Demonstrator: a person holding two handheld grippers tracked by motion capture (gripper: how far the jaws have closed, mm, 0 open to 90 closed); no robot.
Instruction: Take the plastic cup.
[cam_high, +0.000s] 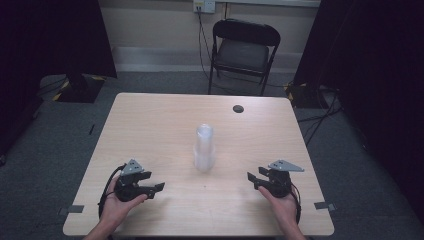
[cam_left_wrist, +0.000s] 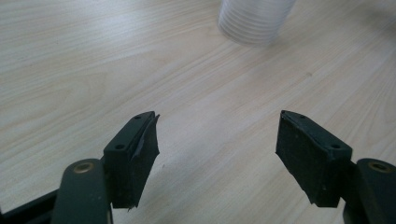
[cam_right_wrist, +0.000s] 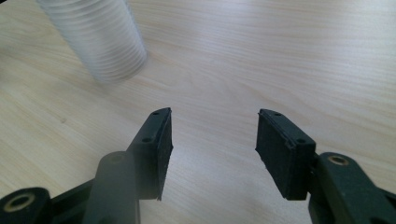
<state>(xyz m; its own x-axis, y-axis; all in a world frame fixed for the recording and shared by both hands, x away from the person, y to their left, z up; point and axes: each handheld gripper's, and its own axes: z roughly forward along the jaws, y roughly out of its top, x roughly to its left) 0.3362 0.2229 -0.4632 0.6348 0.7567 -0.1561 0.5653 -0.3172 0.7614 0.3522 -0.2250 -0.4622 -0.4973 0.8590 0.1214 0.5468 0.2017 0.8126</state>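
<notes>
Stacked clear ribbed plastic cups (cam_high: 204, 148) stand upright at the middle of our pale wooden bench (cam_high: 160, 120). We hold the left gripper (cam_high: 156, 186) at seven o'clock of the stack and the right gripper (cam_high: 251, 178) at four o'clock, both well apart from it, fingers spread and pinching nothing.

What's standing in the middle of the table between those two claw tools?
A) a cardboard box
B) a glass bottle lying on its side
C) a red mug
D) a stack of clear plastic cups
D: the cup stack stands upright mid-table, its ribbed clear rims plain in both gripper views, between the left gripper and the right gripper, both open and apart from it.
</notes>
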